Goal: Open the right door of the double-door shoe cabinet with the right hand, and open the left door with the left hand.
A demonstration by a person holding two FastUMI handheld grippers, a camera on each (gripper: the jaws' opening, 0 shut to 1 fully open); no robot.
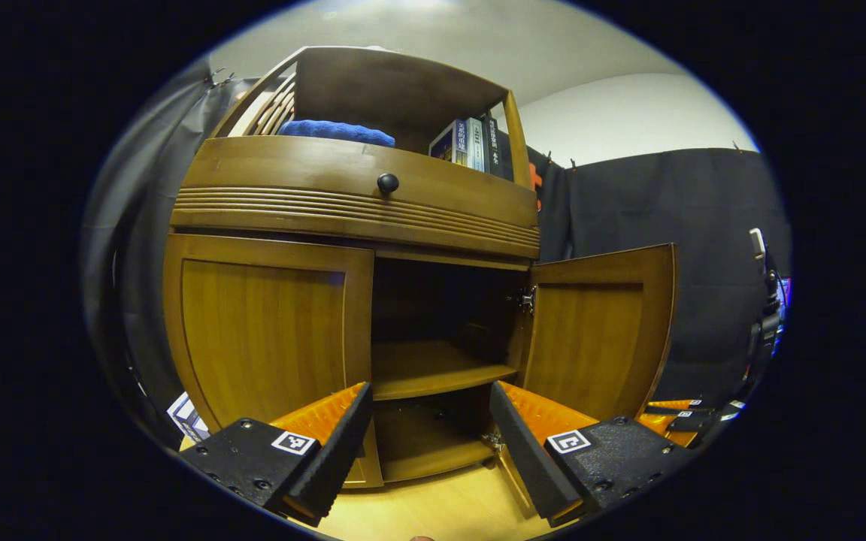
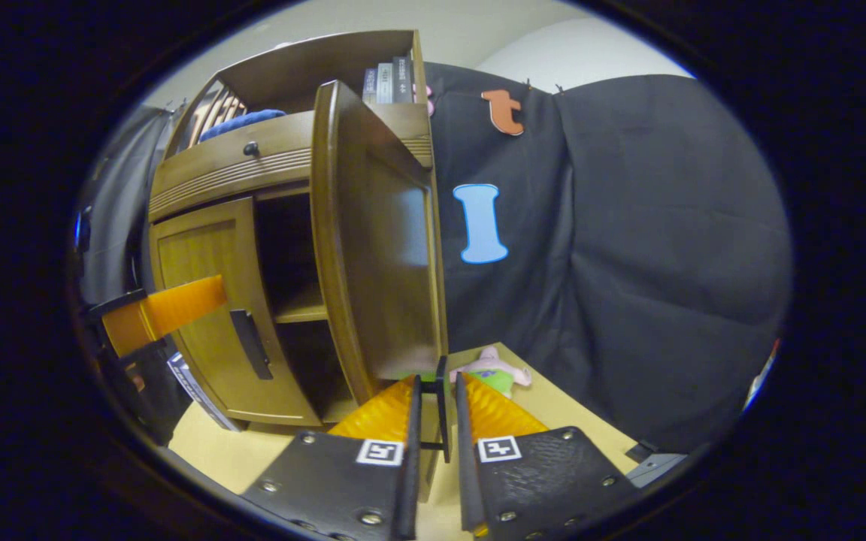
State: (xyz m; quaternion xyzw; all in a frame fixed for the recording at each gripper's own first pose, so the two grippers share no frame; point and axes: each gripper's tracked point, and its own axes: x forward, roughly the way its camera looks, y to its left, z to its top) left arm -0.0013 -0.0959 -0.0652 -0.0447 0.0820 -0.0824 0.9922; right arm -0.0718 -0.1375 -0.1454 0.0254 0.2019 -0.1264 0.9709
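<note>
The wooden shoe cabinet (image 1: 350, 210) stands in front of me. Its left door (image 1: 264, 330) is closed. Its right door (image 1: 598, 330) is swung wide open, baring two inner shelves (image 1: 433, 368). My left gripper (image 1: 429, 398) is open, low before the cabinet's middle, its left finger over the closed door's lower inner edge. In the right gripper view, my right gripper (image 2: 437, 394) is shut on the thin black handle (image 2: 442, 406) of the open right door (image 2: 380, 248). There the left gripper (image 2: 166, 309) hovers beside the left door's black handle (image 2: 251, 344), apart from it.
A drawer with a round black knob (image 1: 388, 182) sits above the doors. On the top shelf lie a blue cloth (image 1: 335, 131) and some books (image 1: 470, 143). A plush toy (image 2: 489, 368) lies on the pale wooden floor (image 1: 433, 511) by the black cloth wall.
</note>
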